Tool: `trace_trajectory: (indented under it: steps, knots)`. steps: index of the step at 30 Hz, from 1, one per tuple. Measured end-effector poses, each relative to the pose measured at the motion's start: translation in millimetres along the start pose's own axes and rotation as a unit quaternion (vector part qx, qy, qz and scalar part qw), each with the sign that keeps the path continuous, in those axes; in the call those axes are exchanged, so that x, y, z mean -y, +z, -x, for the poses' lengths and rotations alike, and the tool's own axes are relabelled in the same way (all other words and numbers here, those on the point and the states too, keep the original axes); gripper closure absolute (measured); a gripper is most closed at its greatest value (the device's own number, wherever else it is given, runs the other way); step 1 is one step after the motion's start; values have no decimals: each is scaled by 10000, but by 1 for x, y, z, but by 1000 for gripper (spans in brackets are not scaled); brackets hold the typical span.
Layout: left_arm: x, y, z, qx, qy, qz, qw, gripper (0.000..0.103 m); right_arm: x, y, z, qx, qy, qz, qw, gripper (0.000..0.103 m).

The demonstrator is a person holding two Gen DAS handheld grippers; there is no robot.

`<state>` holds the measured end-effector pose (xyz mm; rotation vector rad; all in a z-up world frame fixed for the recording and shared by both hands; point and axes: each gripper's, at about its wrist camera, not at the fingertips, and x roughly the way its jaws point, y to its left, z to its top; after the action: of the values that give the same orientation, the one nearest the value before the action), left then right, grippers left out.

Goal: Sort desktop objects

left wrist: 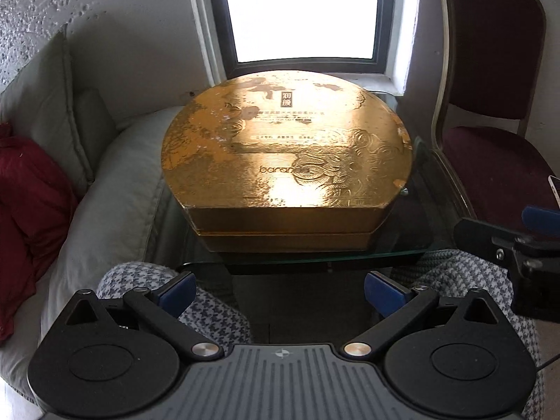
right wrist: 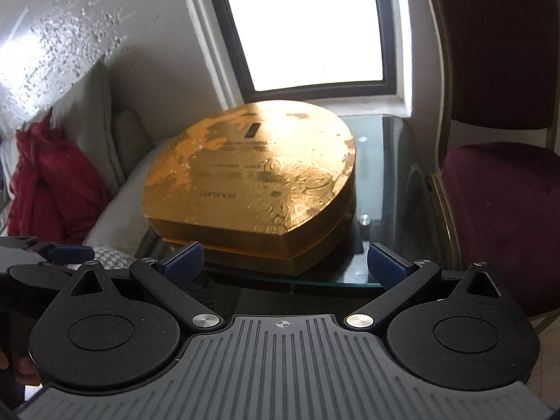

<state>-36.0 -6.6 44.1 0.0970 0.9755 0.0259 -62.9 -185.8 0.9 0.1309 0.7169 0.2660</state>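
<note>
Glass table (left wrist: 413,245) under a bright window (left wrist: 301,10). Short of the table's near edge: left gripper (left wrist: 280,288) and right gripper (right wrist: 285,262), both spread, empty. On it: gold box (left wrist: 287,154), lid closed, untouched. Sorting seemingly not yet begun.

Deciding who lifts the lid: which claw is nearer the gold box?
Right, by a little. The right claw reaches the gold box's near edge; the left claw hangs short of the glass table.

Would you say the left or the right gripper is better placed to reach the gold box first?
Probably the left gripper: open and squarely facing the gold box. The right gripper, also open, faces its right corner.
</note>
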Motion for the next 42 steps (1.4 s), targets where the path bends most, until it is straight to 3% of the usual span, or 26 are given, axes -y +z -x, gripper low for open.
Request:
trace_trajectory:
  steps: [12, 19, 25, 42]
  knots:
    - [5, -4, -12, -190, -201, -67, 9996, 1, -2, 0, -9, -127, -189, 116, 9997, 1]
    - [3, 7, -8, 91, -2, -72, 9999, 1, -8, 9, -9, -18, -327, 286, 9991, 1]
    - [5, 1, -17, -161, -148, 42, 9998, 1, -4, 5, -12, -73, -348, 138, 9993, 1]
    - [5, 1, -18, -185, -48, 55, 9998, 1, 6, 2, -15, -148, -316, -20, 9994, 1]
